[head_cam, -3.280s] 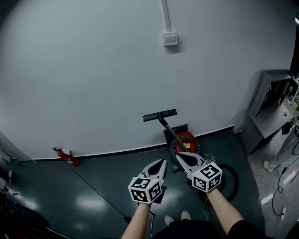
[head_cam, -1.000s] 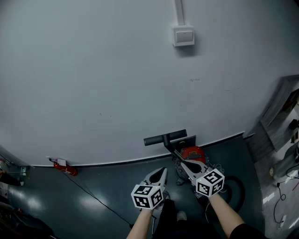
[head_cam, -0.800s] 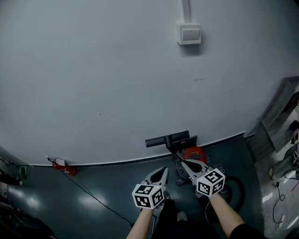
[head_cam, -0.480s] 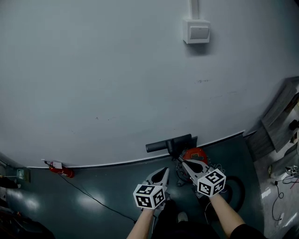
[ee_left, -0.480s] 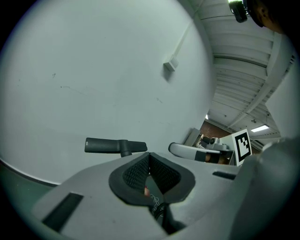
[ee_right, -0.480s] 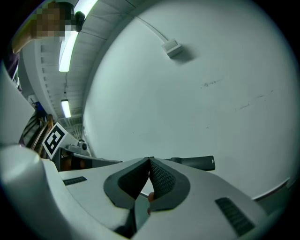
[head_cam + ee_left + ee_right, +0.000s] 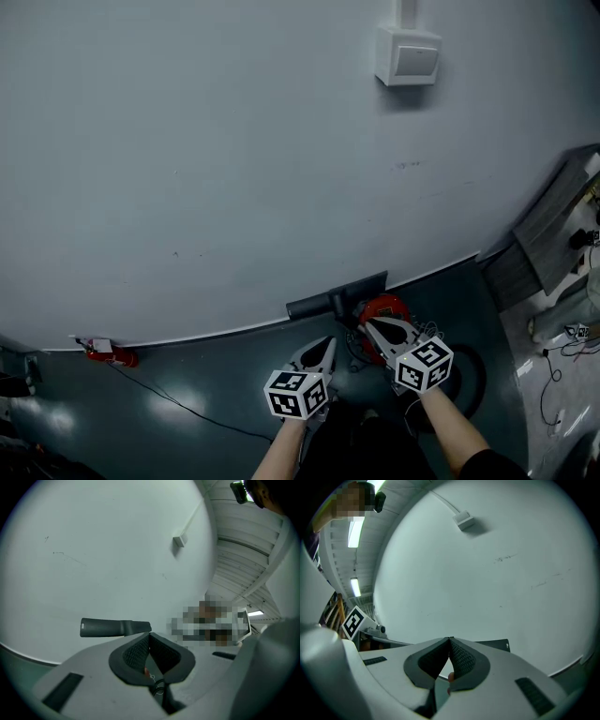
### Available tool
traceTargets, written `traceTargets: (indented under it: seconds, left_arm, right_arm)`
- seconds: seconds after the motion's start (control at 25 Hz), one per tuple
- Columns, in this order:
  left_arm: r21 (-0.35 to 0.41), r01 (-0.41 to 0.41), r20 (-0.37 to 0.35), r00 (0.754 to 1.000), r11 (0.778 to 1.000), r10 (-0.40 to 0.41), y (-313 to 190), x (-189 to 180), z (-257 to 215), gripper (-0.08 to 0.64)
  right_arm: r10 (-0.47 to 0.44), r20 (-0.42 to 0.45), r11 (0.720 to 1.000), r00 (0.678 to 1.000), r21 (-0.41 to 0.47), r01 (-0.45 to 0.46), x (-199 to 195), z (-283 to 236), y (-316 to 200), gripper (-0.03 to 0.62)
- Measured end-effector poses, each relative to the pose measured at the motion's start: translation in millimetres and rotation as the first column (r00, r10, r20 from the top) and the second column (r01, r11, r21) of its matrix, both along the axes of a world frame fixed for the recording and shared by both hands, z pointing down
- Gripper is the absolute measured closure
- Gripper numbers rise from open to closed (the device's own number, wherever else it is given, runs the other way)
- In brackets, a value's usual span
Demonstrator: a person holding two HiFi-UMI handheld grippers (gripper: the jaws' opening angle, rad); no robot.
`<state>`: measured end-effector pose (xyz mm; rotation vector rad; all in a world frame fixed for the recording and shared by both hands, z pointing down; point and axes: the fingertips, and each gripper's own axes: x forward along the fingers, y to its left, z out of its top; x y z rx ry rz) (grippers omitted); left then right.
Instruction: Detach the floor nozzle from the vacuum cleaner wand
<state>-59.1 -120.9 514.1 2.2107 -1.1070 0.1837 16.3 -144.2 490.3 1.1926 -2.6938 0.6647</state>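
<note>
The nozzle (image 7: 336, 300) lies as a dark bar along the foot of the wall (image 7: 234, 141), where the wall meets the floor (image 7: 187, 375). Just right of the nozzle and touching its neck sits the red vacuum body (image 7: 382, 307). The wand is too dark to trace in the head view.

The left gripper (image 7: 328, 342) hangs just below the nozzle, apart from it, its tip aimed up toward the bar. In the left gripper view this gripper (image 7: 150, 634) is clenched, the pads meeting at the tip with nothing between them, and the nozzle (image 7: 115, 627) shows as a dark bar just beyond and left of the tip.

The right gripper (image 7: 368, 323) sits below the nozzle's right end, over the vacuum body. In its own view the right gripper (image 7: 450, 640) is also clenched and empty, pad against pad, and only a dark strip of the nozzle (image 7: 496, 645) shows past its right jaw. The marker cube (image 7: 354, 620) of the left gripper shows well left of that strip.

High above the nozzle a switch box (image 7: 408, 54) is fixed to the wall. Far left of the nozzle a small red object (image 7: 103, 353) lies at the wall's foot, with a thin cable (image 7: 187, 408) running from it across the floor. Well right of the nozzle stands a grey cabinet (image 7: 553, 220).
</note>
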Motion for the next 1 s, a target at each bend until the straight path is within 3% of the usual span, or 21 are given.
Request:
traceTargets:
  seconds: [0.56,1.0]
  left_arm:
    - [-0.044,0.033,-0.005,0.999,0.998,-0.033,-11,5,15,0.555]
    - [-0.067,0.081,-0.038,0.996,0.994,-0.083,-9,18,68,0.554]
  right_arm:
    - [-0.036,-0.009,0.998,0.999,-0.06,0.036,7,22,-13,0.574]
    - [-0.159,-0.081,0.982,0.984,-0.111,0.15,6,70,-18,0.571]
